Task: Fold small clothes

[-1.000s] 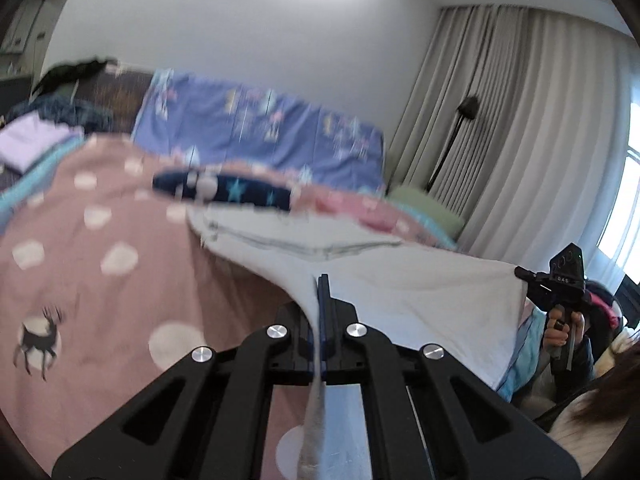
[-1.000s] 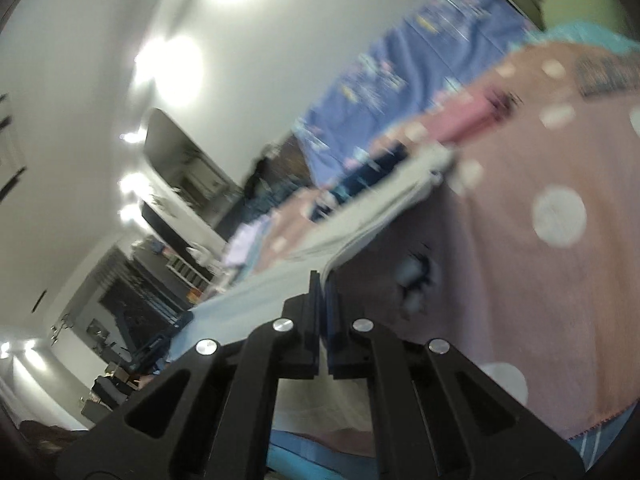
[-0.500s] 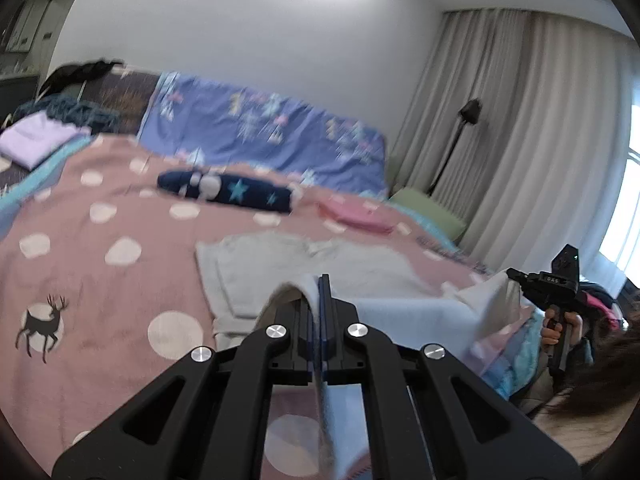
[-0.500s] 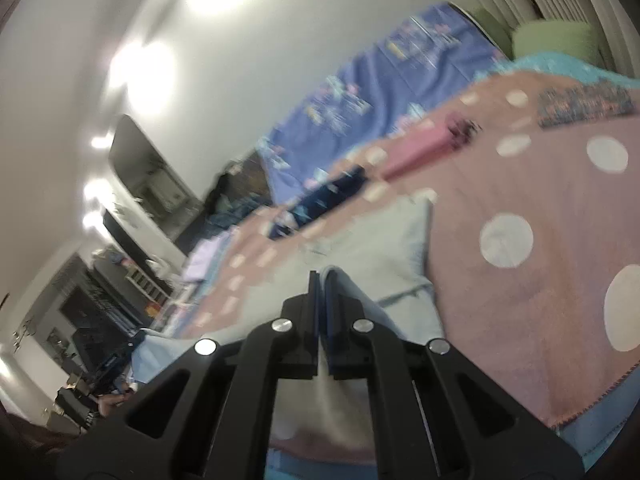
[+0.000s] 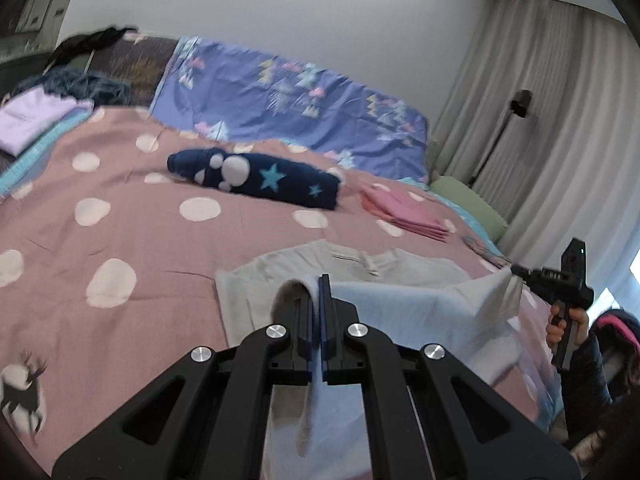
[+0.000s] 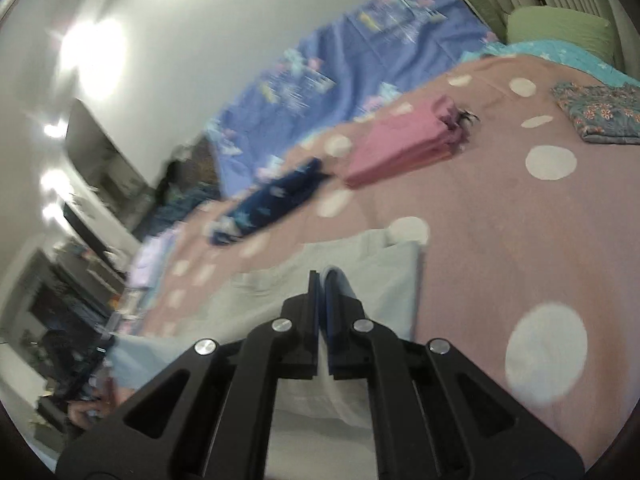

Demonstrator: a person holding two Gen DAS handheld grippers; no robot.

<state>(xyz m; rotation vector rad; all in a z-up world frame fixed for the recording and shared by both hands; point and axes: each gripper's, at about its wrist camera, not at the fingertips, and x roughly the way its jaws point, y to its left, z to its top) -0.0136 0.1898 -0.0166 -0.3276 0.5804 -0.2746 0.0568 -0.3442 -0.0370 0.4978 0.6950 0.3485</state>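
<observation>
From the left wrist, we saw our left gripper (image 5: 319, 280) clamped on a corner of the pale grey garment (image 5: 400, 268), which lay on the pink dotted bedspread (image 5: 120, 220), nearer us than the navy star-print roll (image 5: 256, 178) and the pink folded stack (image 5: 404, 212). Our right gripper (image 5: 516, 270) pinched the garment's other raised corner. From the right wrist, its fingers were pressed together on that cloth (image 6: 360, 272), nearer than the navy roll (image 6: 272, 200).
</observation>
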